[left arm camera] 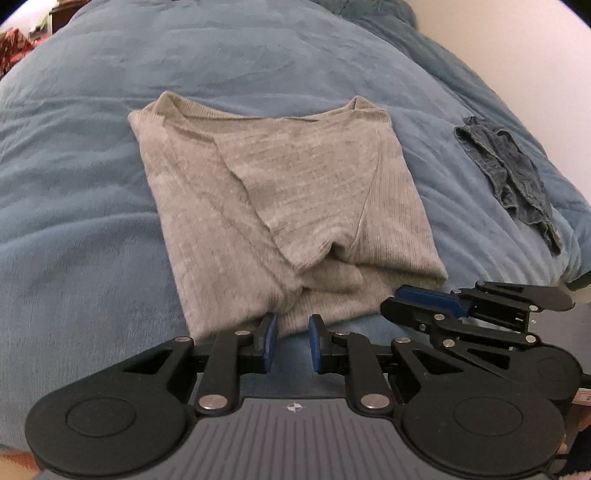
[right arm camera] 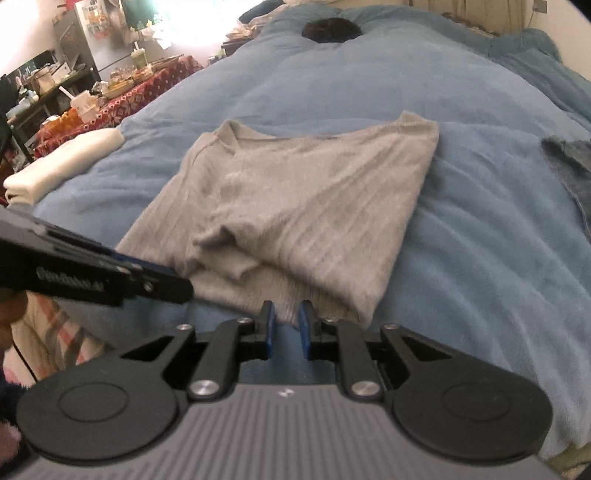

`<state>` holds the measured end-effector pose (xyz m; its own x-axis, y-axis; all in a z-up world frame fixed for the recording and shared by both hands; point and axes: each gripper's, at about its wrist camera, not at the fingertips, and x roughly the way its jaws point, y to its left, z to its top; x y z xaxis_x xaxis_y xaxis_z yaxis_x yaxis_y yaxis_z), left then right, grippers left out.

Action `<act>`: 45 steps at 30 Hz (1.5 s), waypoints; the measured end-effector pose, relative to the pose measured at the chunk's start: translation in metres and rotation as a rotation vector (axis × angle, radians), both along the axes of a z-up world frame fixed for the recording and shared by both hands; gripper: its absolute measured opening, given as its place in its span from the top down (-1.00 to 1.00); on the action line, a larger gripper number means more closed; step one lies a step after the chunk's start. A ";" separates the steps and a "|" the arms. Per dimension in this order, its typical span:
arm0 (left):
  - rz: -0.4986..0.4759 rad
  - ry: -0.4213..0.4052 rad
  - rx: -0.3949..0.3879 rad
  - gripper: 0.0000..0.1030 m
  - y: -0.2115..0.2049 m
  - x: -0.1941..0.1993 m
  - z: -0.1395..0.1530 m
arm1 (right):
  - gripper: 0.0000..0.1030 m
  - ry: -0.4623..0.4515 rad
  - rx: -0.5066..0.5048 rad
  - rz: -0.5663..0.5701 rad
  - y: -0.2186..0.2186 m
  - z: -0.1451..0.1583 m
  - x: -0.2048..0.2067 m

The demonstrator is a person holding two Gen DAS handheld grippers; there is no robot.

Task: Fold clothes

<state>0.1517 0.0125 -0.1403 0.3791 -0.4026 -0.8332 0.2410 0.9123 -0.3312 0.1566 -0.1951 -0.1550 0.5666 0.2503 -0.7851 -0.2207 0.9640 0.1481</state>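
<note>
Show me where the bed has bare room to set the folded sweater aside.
Widest bare patch: blue plush blanket beyond the grey ribbed knit sweater. Also free: the strip between the sweater and the crumpled dark denim garment, and the blanket on its other side toward the folded white cloth. Crowded: the near hem, by both tongs.

You get soft, even indoor light on the blue blanket (left arm camera: pixel 92 155), with only faint shadows in its folds, and strong glare from a blown-out window (right arm camera: pixel 199 26) at the right wrist view's far left. Both fisheye views bend hard toward dark corners. The grey sweater (right arm camera: pixel 295 199) smears slightly with motion blur near its front hem.
</note>
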 end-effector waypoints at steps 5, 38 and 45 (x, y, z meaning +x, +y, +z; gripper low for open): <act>0.004 -0.006 -0.048 0.66 0.004 -0.005 0.014 | 0.69 -0.040 0.013 0.013 -0.004 0.019 -0.008; 0.175 0.003 -0.050 0.72 0.080 0.040 0.023 | 0.72 -0.078 0.083 0.178 0.073 0.036 0.057; 0.223 0.016 -0.108 0.78 0.092 0.086 0.018 | 0.71 -0.034 0.097 0.173 0.092 0.028 0.094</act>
